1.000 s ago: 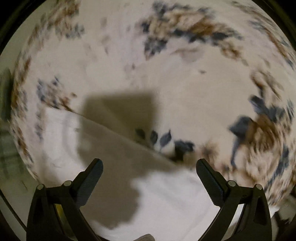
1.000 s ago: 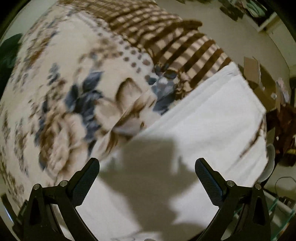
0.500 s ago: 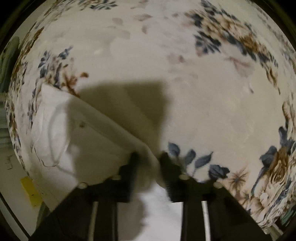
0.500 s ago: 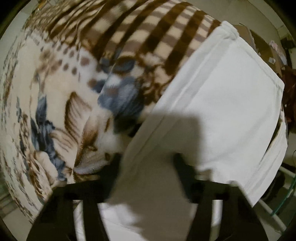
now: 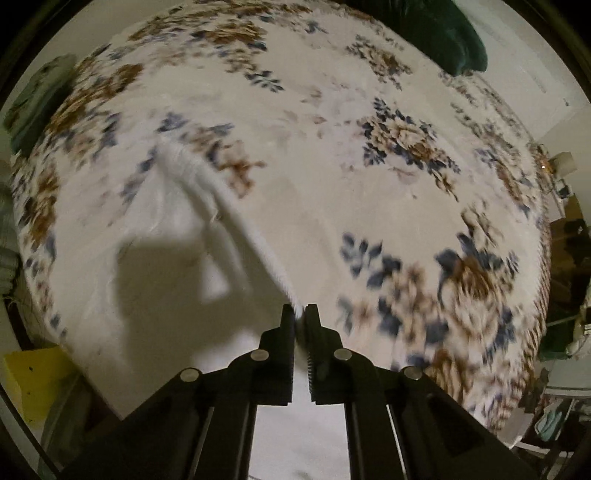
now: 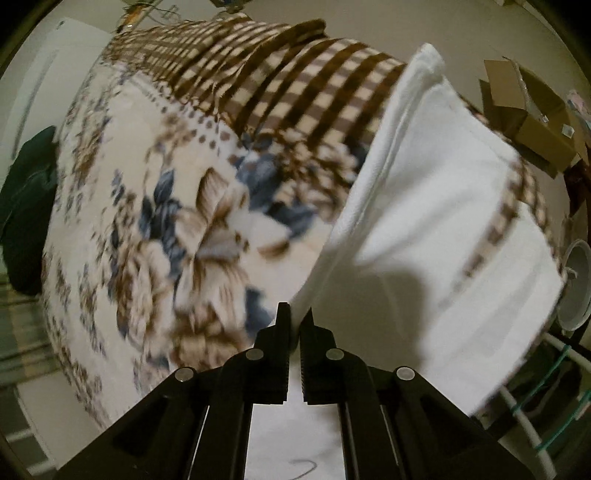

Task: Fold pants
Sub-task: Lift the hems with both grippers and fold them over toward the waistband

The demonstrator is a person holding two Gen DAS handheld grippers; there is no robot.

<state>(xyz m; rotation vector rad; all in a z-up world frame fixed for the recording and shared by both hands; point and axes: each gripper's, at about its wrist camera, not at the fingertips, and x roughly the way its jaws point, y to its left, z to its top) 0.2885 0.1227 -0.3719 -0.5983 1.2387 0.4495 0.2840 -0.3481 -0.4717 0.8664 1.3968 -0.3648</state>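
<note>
White pants (image 5: 177,258) lie on a floral blanket (image 5: 332,166) on a bed. My left gripper (image 5: 300,314) is shut on the pants' edge, which rises from the bed as a lifted ridge toward the far left. In the right wrist view my right gripper (image 6: 295,317) is shut on the edge of the white pants (image 6: 443,229), lifting it off the floral and brown-checked blanket (image 6: 177,229). The cloth stretches up and right from the jaws.
A dark green garment (image 5: 436,33) lies at the bed's far edge and shows in the right wrist view (image 6: 26,206) too. Cardboard boxes (image 6: 532,110) and a white fan (image 6: 576,280) stand beyond the bed on the right. A yellow object (image 5: 33,380) sits low left.
Both grippers went from wide open above the pants to shut on the pants' edge. Both have since lifted the cloth off the blanket.
</note>
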